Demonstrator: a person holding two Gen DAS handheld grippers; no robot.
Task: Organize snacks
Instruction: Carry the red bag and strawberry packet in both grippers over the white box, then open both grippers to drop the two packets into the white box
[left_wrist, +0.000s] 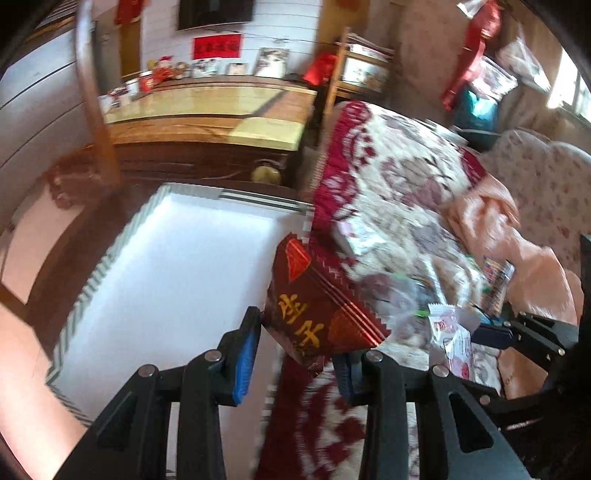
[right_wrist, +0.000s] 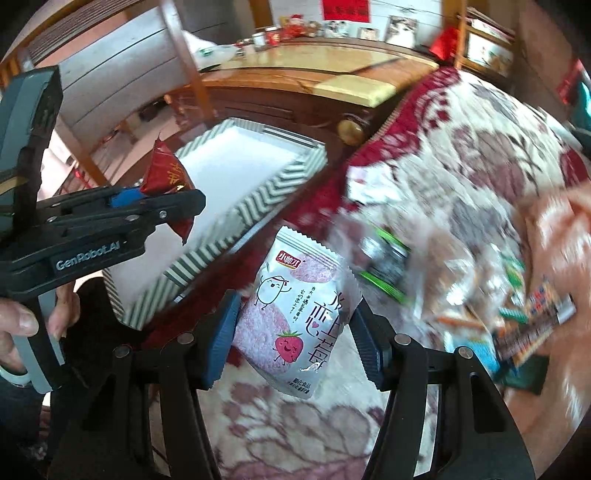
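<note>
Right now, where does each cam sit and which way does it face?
Left wrist: on the left gripper, angled down at its dark red packet and the white tray; blue pads show.
Right wrist: on the right gripper, angled down at its strawberry packet; a hand shows.
Shared: tray, red packet, patterned blanket.

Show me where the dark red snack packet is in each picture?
Left wrist view: the dark red snack packet is in the lower middle, pinched in the left gripper.
Right wrist view: it is at the left, above the left gripper.
Shared landmark: the striped white box.
</note>
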